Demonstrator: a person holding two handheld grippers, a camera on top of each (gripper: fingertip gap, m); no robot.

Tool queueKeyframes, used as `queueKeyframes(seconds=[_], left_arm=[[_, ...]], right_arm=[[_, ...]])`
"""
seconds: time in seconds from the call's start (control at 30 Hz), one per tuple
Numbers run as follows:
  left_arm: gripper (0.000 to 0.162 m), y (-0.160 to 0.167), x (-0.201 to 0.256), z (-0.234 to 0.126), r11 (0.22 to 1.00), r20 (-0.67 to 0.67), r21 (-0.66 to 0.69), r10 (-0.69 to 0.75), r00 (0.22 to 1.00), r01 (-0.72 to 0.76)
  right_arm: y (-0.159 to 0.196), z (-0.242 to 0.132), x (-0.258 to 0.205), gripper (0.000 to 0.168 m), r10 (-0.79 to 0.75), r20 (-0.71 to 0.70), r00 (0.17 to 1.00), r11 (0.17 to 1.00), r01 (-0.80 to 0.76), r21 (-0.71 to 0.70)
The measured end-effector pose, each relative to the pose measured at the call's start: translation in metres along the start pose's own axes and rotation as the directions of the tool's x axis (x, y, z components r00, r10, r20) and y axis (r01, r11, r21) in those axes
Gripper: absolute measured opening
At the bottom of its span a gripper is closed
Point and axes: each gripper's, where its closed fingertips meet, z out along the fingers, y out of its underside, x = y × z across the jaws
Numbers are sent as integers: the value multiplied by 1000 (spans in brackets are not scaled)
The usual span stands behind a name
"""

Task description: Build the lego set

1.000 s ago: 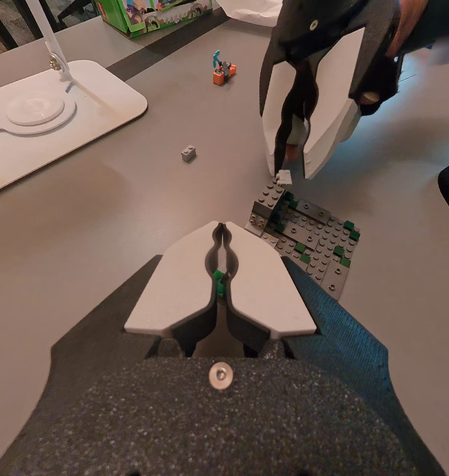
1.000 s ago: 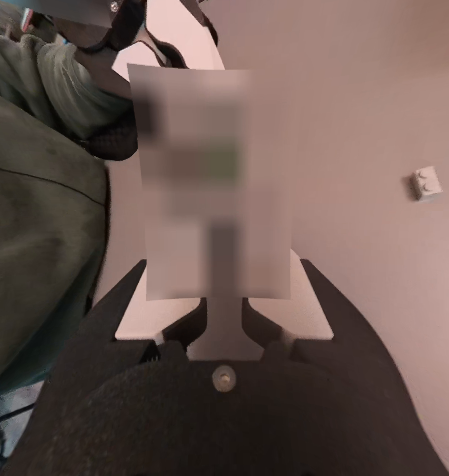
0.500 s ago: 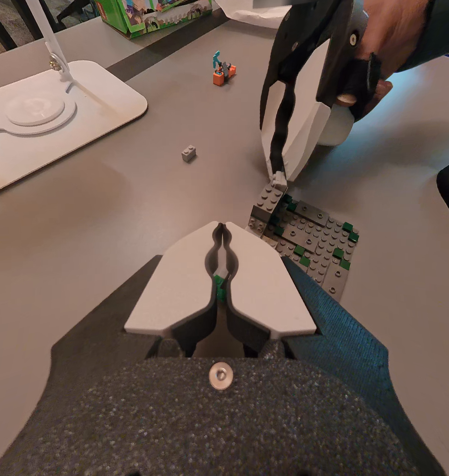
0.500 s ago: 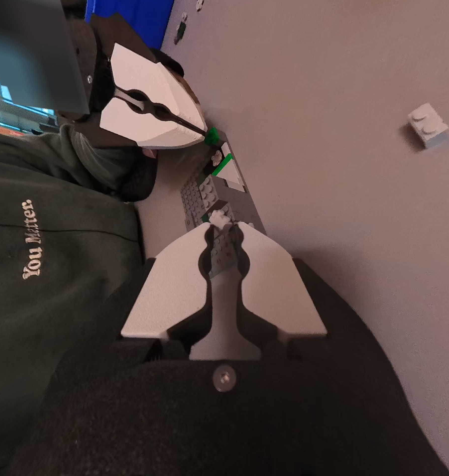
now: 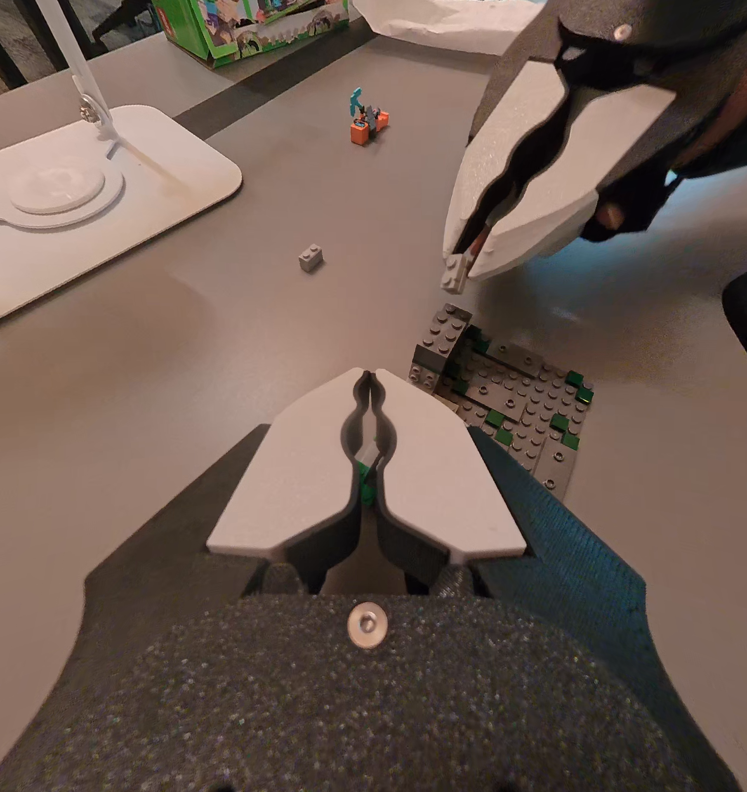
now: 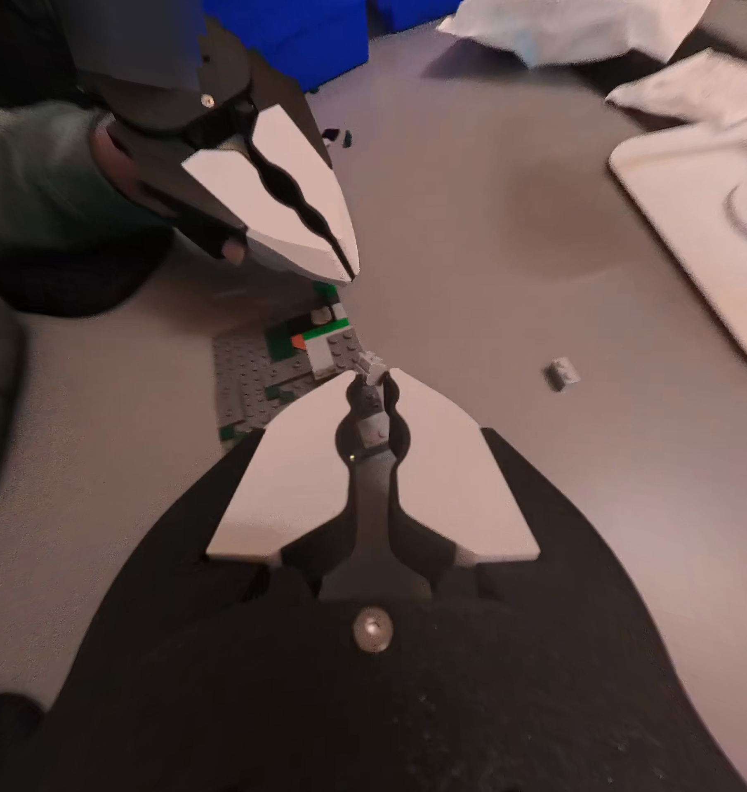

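Observation:
A dark grey lego baseplate (image 5: 530, 411) with green tiles lies on the grey table, with a raised dark grey block (image 5: 446, 332) at its far left corner. It also shows in the right wrist view (image 6: 251, 377). My right gripper (image 5: 459, 268) is shut on a small light grey brick (image 5: 455, 274) and holds it tilted a little above that block; the brick sticks out of the tips (image 6: 371, 368). My left gripper (image 5: 369, 377) is shut over the plate's near left corner. A green piece (image 5: 365, 480) shows below it through the finger gap; I cannot tell if they touch.
A loose grey brick (image 5: 310, 258) lies left of the build, also in the right wrist view (image 6: 562, 373). An orange minifigure (image 5: 367, 120) stands farther back. A white stand base (image 5: 63, 201), a green box (image 5: 256, 30) and white paper (image 5: 440, 21) lie at the far side. Some 7 cm of space lies between my two pairs of fingers.
My right gripper, which had the light grey brick down on the raised block half a second ago, has lifted up and turned with the brick still in it. My left gripper has not moved.

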Motion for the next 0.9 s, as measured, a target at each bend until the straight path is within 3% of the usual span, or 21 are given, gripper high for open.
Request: queueKeyframes(seconds=[0.1,0.33,0.9], left_arm=[[0,0,1,0,1000,1,-1,3,1000,-3],[0,2,2,2,1000,-3,-7,3,1000,-3],[0,2,2,3,1000,-6,-9,4,1000,-4]], right_arm=[[7,4,0,9,-132,-74,988,991,133,17],[13,7,-4,9,-253,-143,957,965,259,26],[20,7,-5,11,-318,-128,939,948,315,-42]])
